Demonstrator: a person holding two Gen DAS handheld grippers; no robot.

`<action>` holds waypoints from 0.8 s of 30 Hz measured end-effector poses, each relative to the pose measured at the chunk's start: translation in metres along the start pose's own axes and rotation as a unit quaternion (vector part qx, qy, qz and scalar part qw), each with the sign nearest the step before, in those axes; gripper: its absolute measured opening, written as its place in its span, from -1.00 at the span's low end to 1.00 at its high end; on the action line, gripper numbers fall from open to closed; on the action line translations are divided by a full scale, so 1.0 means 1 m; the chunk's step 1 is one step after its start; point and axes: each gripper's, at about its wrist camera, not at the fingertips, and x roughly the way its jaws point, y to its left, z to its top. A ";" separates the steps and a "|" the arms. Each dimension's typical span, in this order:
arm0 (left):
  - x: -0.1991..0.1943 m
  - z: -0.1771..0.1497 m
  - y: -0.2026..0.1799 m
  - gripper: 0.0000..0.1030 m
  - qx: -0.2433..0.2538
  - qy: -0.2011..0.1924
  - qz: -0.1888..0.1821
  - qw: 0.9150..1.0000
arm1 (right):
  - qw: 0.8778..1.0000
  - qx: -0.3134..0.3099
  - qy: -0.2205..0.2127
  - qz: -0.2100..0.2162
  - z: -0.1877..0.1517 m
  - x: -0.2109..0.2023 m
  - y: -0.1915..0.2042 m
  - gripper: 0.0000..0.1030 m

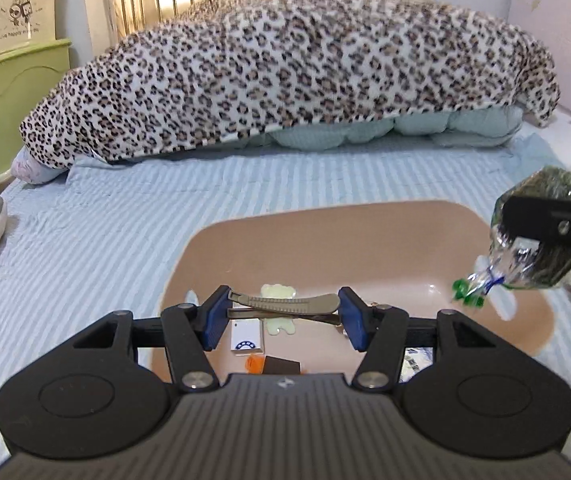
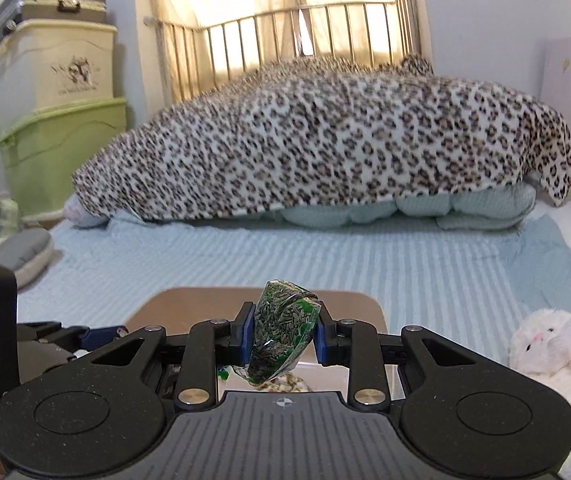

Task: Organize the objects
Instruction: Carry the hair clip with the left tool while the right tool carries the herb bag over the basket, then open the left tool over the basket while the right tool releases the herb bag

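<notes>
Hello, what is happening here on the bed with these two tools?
A person is tidying small things into a tan tray on the bed. The left tool is shut on a grey clip, held crosswise above the tray. The right tool is shut on a clear bag of dark seeds, held over the tray's right side. A white card, a pale green piece and an orange bit already lie in the tray. Neither held thing is released yet.
</notes>
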 end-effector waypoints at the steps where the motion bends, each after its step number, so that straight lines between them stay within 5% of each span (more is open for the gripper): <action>1: 0.009 0.000 -0.002 0.15 0.001 0.009 0.000 1.000 | 1.000 -0.001 0.007 -0.004 -0.002 0.008 0.000 -0.48; 10: 0.078 -0.014 -0.006 0.15 0.013 0.117 -0.002 0.993 | 0.995 0.013 0.091 -0.030 -0.022 0.078 -0.013 -0.48; 16: 0.081 -0.020 -0.004 0.17 0.006 0.141 -0.018 0.990 | 0.988 -0.003 0.144 -0.048 -0.041 0.101 -0.006 -0.47; 21: 0.058 -0.014 -0.001 0.40 -0.008 0.120 -0.024 0.992 | 0.990 -0.009 0.131 -0.055 -0.035 0.082 -0.003 0.21; 24: 0.042 -0.011 0.000 0.46 -0.004 0.109 -0.025 0.994 | 0.990 -0.018 0.118 -0.071 -0.032 0.066 -0.004 0.43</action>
